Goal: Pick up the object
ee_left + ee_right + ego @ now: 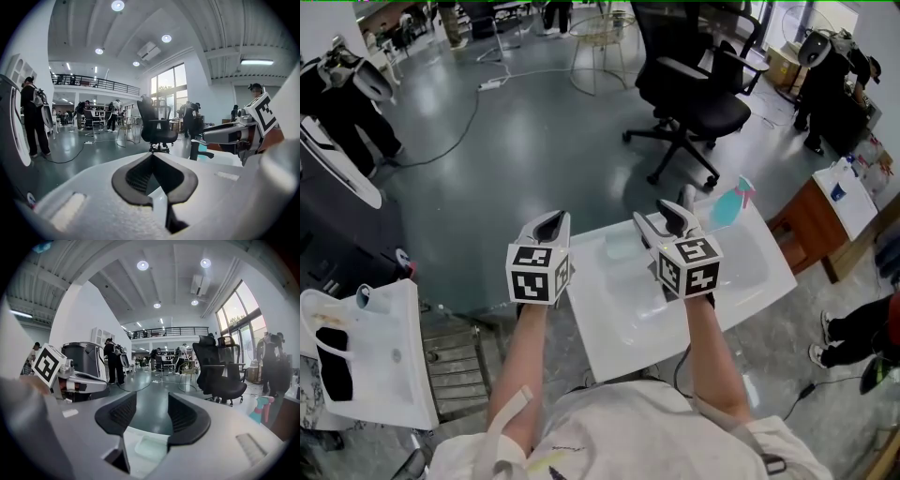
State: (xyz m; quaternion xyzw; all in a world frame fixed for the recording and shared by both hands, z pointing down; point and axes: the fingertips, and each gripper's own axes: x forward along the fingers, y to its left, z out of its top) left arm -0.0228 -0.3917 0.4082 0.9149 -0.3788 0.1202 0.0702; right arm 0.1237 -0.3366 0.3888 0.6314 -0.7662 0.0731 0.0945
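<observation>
A white table point(741, 281) carries a pale translucent rectangular object point(623, 246) near its far left corner and a teal spray bottle point(733, 202) at its far right. My right gripper point(664, 222) hovers open above the table, just right of the translucent object. That object point(152, 446) shows low between the open jaws of my right gripper point(147, 416), and the spray bottle point(260, 408) stands to the right. My left gripper point(551, 225) is held over the table's left edge, shut and empty. In its own view the left gripper point(152, 157) shows its pads meeting.
A black office chair point(694, 94) stands on the grey floor beyond the table. A wooden cabinet point(825, 220) is at the right. Another white table point(380, 356) with a black item sits at the left. A cable point(459, 131) crosses the floor. People stand around the room's edges.
</observation>
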